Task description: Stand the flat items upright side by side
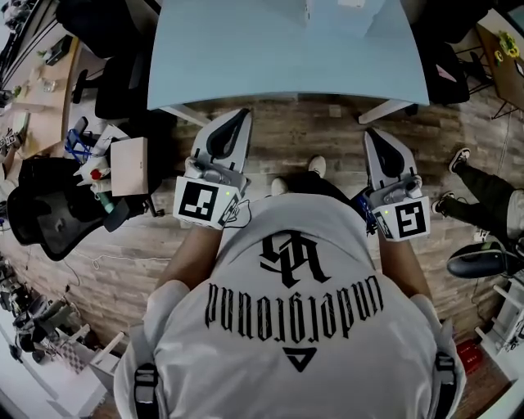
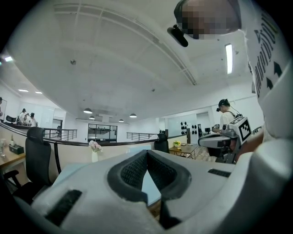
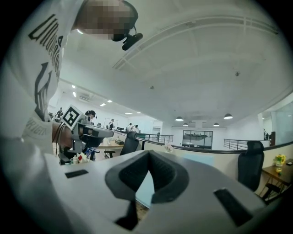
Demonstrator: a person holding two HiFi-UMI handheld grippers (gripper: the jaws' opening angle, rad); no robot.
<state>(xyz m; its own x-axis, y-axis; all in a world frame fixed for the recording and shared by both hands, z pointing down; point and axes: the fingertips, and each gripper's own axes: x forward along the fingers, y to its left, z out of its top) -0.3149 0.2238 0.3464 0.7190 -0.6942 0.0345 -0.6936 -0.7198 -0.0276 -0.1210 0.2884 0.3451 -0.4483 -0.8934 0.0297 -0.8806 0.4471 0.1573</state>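
1. Head view: the person's white T-shirt [image 1: 295, 327] fills the bottom, nearest the camera. Both forearms reach forward over the wooden floor [image 1: 303, 135]. The left gripper [image 1: 242, 114] and right gripper [image 1: 368, 131] are held level and well apart, with their tips just short of the near edge of the pale blue table [image 1: 270, 57]. A pale shape [image 1: 332, 8] stands at the table's far edge; whether it is the flat items cannot be told. A black chair [image 1: 49, 217] stands at the left, and another person's leg [image 1: 483, 192] lies at the right.
2. Left gripper view: the white body and dark fingers [image 2: 132, 171] fill the bottom. The fingers are pressed together at their tips with nothing between them. The blue table shows through the gap behind the tips. A vase of flowers [image 2: 94, 150] stands beyond. The right gripper shows at the right.
3. Right gripper view: its fingers meet at the tips in the same way and pinch nothing, with the table's blue in the gap. The left gripper, with its marker cube [image 3: 73, 118], shows at the left.
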